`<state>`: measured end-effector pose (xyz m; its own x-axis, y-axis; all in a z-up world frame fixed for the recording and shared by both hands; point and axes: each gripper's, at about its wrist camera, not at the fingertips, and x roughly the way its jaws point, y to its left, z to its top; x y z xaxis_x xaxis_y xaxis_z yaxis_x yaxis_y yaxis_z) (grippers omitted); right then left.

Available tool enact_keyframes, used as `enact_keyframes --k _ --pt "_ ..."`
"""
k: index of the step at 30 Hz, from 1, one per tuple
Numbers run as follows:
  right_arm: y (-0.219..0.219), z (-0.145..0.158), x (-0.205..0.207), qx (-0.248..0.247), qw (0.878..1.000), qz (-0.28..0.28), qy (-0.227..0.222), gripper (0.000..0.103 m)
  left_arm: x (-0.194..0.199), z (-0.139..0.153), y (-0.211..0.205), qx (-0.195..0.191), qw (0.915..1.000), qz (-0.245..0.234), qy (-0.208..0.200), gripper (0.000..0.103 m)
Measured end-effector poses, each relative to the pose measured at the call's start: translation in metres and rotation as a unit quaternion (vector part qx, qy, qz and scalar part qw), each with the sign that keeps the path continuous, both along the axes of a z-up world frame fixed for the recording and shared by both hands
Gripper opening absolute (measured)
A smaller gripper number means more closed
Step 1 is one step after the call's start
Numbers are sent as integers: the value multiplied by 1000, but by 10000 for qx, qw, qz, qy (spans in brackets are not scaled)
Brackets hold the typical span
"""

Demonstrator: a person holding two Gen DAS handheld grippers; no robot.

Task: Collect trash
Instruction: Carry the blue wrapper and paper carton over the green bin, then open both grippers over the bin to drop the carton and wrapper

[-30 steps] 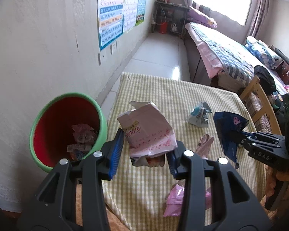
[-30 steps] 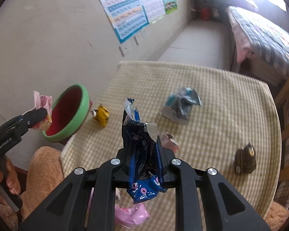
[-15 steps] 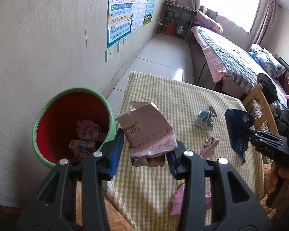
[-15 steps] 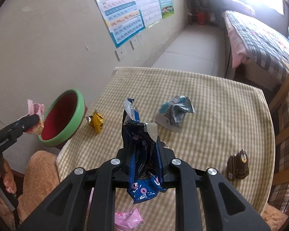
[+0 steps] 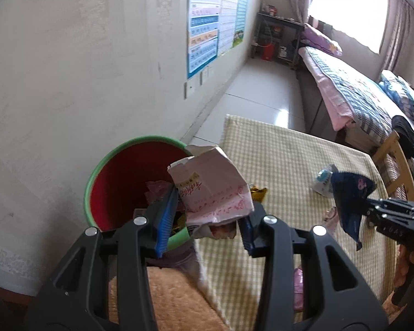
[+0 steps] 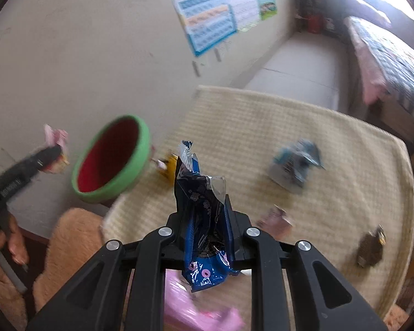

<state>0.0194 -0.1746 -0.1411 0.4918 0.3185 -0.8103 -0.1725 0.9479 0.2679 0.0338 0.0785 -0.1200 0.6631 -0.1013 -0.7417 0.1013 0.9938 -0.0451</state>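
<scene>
Left gripper [image 5: 207, 218]: jaws pinching a pink-and-white paper wrapper [image 5: 211, 190], held at the rim of the green bin [image 5: 140, 140] (red inside, scraps within). Right gripper [image 6: 207, 220]: jaws clamped on a dark blue foil wrapper [image 6: 204, 220] above the checked surface [image 6: 331, 151]. Loose there: silver-blue packet [image 6: 295, 165], yellow wrapper [image 6: 169, 167], dark wrapper [image 6: 371, 247].

Bin [image 5: 116, 176]: red interior, green rim. Tablecloth [image 5: 284, 165]: yellow-and-white check. Wrapper in left gripper [image 5: 207, 215]: pale pink paper bag [image 5: 212, 187], red print. Wrapper in right gripper [image 6: 207, 234]: dark blue foil packet [image 6: 204, 220], silver lining. Both grippers: black. Bedspread [image 5: 353, 99]: blue plaid.
</scene>
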Motion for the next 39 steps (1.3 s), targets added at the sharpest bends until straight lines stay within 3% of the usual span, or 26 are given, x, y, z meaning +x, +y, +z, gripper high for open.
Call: enact_keyframes --k 7,13,21,27,28,29,30,31,39 --pt "66 20 33 582 9967 547 -111 18 4 -10 31 -32 9991 398 161 40" --pt "107 25 59 661 9940 869 -17 18 17 -30 68 -31 9963 757 405 40" --pt "149 21 102 990 9907 877 333 18 38 -44 94 -89 9935 994 543 40" --pt "174 26 120 1137 9890 866 373 24 46 -46 100 -98 9928 1052 562 40" --pt "175 27 121 1131 9893 858 326 29 46 -47 101 -93 9926 1071 563 40" --pt "176 29 121 1130 9896 843 280 34 45 -47 102 -92 9924 1086 567 47" --pt "176 29 121 1156 9895 827 250 47 46 -48 103 -93 9916 1146 585 55" --pt "174 30 120 1191 9893 808 219 48 48 -49 102 -116 9912 1190 567 69" --pt "134 39 103 1244 9899 677 58 48 42 -46 101 -191 9903 1271 531 71"
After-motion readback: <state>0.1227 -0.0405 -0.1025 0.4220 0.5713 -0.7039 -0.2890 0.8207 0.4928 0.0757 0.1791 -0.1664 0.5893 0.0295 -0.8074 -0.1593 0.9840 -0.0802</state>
